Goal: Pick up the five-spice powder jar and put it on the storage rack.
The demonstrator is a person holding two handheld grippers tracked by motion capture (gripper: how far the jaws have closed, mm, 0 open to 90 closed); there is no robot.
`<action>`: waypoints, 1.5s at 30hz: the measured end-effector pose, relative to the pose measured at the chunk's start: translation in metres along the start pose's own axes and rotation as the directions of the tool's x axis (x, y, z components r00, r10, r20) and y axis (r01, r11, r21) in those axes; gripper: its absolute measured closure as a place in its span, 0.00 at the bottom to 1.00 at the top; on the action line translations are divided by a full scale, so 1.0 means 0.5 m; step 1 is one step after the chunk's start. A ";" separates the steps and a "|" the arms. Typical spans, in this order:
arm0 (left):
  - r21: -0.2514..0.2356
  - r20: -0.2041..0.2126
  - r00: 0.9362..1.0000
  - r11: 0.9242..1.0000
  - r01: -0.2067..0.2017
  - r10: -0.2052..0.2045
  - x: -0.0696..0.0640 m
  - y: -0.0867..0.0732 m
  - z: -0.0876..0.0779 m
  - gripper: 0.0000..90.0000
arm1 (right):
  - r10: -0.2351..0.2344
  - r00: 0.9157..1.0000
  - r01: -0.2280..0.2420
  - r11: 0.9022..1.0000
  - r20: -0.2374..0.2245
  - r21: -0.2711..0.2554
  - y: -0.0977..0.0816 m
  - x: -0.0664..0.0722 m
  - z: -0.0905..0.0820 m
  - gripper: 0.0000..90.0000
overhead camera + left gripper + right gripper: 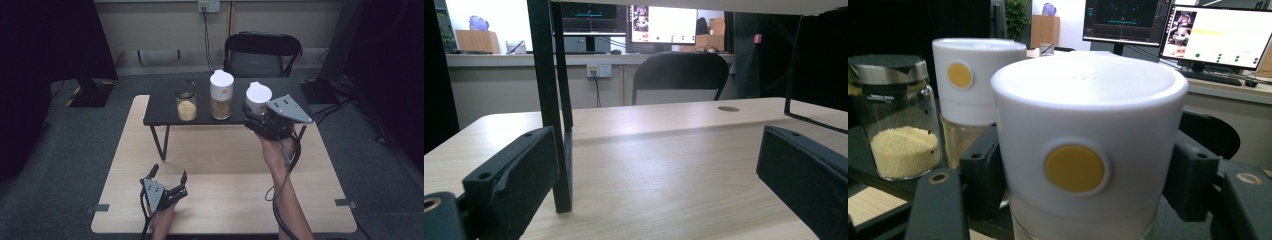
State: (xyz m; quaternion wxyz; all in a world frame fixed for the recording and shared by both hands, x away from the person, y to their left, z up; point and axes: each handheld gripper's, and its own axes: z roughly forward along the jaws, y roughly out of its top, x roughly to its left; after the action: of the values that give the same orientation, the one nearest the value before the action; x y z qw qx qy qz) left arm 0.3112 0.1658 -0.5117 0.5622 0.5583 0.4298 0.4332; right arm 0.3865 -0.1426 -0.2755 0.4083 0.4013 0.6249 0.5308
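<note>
Right tool [256, 116] pinching white-capped jar [258, 98] at black shelf's [160, 107] front edge; left tool [169, 176] spread.

A lab or office workroom set up for recording. Grey carpet floor [60, 150], pale wooden table [225, 200] with tape marks at its edges, a black folding chair [262, 52] at top centre. Wall socket [209, 6] with a cable [206, 40] running down. Lit computer monitors [1218, 35] on a desk in the upper right of the right gripper view; dark stands at both upper corners.
</note>
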 end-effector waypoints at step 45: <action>0.000 -0.001 1.000 1.000 0.001 -0.001 0.000 0.000 0.000 0.03 | 0.063 0.998 -0.063 0.997 0.003 0.035 0.004 -0.039 0.099 0.33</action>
State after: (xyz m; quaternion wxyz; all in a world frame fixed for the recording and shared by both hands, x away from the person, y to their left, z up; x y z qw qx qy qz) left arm 0.3111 0.1657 -0.5117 0.5621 0.5579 0.4303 0.4332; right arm 0.4399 -0.1442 -0.2768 0.3849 0.4285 0.6208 0.5318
